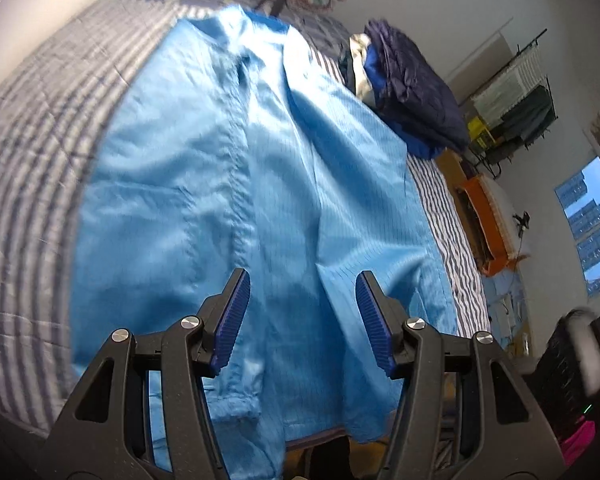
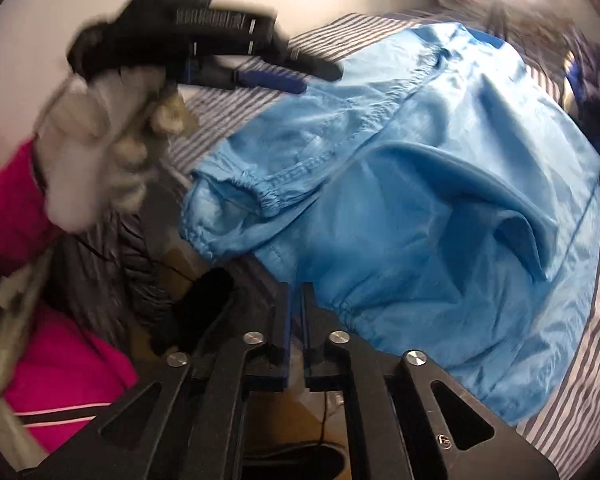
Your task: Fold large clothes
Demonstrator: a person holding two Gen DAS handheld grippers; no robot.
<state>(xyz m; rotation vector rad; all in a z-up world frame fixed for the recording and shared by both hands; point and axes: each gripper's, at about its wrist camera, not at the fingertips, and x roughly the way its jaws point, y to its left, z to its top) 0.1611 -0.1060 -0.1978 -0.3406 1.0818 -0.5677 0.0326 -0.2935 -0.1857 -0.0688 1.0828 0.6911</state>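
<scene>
Two grippers over a blue coat (image 1: pixel 228 184) on the striped bed (image 1: pixel 32 152). Left gripper (image 1: pixel 300 312) spread, empty, above the hem. Right gripper (image 2: pixel 298 320) pressed together, seemingly pinching hem at 6 o'clock. One sleeve folded in; mostly unfolded, main folds remain.

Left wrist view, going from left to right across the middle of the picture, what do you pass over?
Striped bedcover → light blue garment spread flat → dark navy folded pile → orange box beside the bed → window. The left gripper hangs open over the garment's lower part.
</scene>
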